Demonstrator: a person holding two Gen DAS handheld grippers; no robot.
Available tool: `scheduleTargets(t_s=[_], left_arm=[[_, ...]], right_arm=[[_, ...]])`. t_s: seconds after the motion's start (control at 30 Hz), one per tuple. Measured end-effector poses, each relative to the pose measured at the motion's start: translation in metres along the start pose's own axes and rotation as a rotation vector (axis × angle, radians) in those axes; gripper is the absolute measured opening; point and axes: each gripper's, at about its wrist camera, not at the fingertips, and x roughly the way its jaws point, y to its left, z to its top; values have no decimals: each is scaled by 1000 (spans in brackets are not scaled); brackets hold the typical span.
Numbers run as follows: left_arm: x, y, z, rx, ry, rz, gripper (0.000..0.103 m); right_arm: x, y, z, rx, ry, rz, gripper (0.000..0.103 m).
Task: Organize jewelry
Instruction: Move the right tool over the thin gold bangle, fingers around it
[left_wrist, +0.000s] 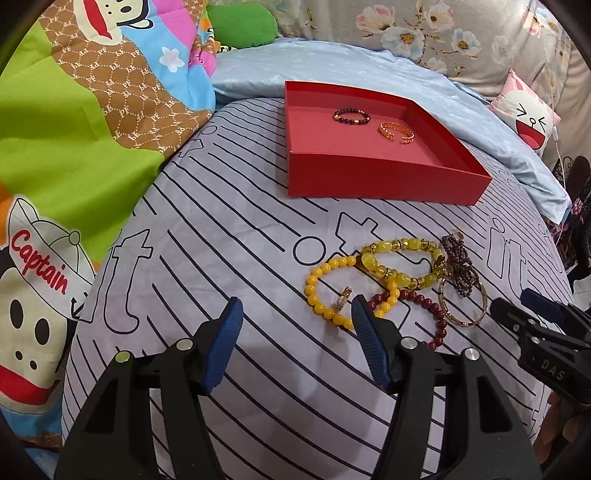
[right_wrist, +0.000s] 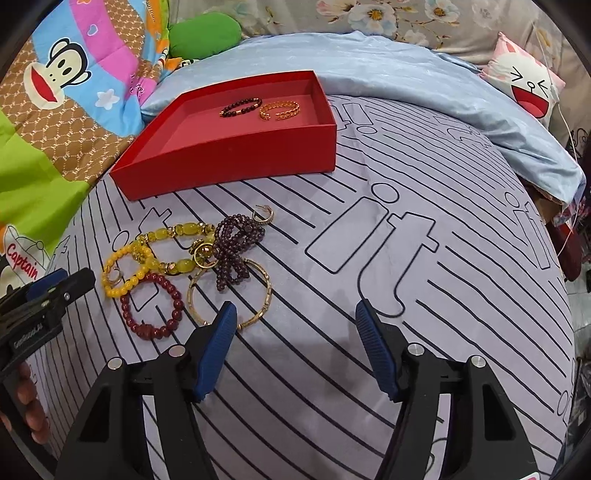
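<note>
Down on the bed, hovering with both tools gaping and empty, left tool nearest the yellow bead bracelet, right tool beside the gold bangle.

striped grey sheet | light blue blanket behind | cartoon monkey quilt at left | green cushion | laughing-face pillow at right

Whole thing's on a bed with a grey striped sheet, cartoon monkey quilt bunched at 9 to 11 o'clock, light blue blanket across 12, floral cover behind it, laughing-face cushion at 2, green pillow near 11.
</note>
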Motion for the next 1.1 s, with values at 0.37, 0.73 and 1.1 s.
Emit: scheduleTargets(t_s=[0.37,0.73,1.1], left_arm=[[5,6,1,-17,13,2,59],[4,2,-4,-6,21,-14,59],[-4,-16,-9,23,16,-56,59]], right_arm=[[12,11,-2,-50,16,-28,26],[-12,-27,-25,30,29,13,4],[-20,-21,-37,15,38,59,40]])
